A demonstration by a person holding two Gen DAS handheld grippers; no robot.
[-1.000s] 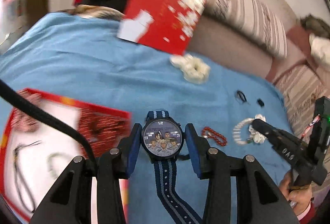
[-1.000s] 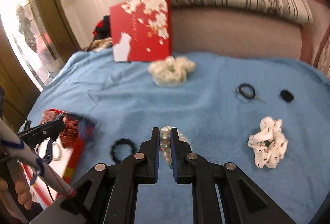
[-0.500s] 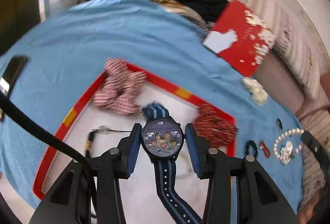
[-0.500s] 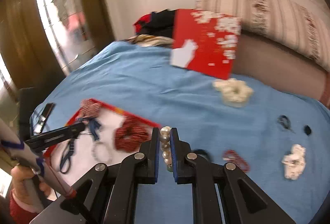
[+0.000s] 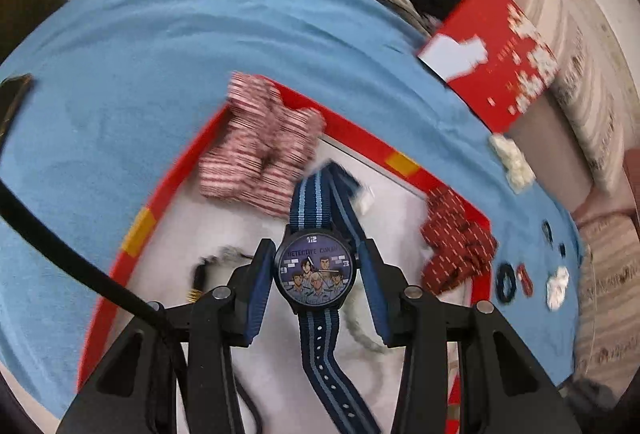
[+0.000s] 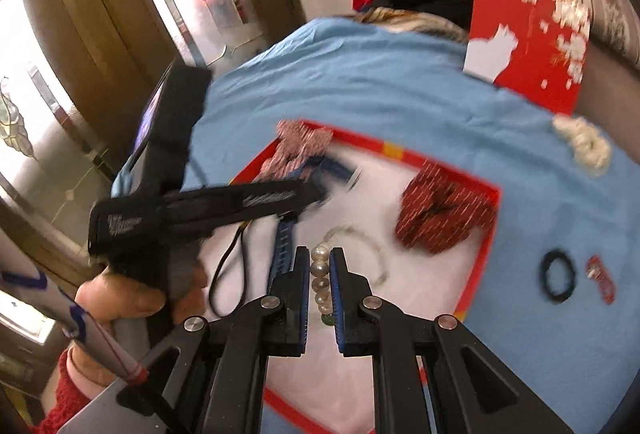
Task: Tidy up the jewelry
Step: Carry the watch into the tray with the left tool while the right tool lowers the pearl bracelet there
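Several pieces already lie in the red-rimmed tray (image 5: pixel 168 194) on the blue bed: two scrunchies, a cord, a pale bracelet. Others wait outside. Both tools hang tilted down over it, the left tool (image 5: pixel 316 270) clamping a watch (image 5: pixel 316 274), the right tool (image 6: pixel 320 282) nipping pearls (image 6: pixel 320 274).

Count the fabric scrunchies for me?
4: a pink striped one on the tray's far corner, a dark red one at its right rim, a cream one by the red box, a white one on the blanket. Others may be hidden.
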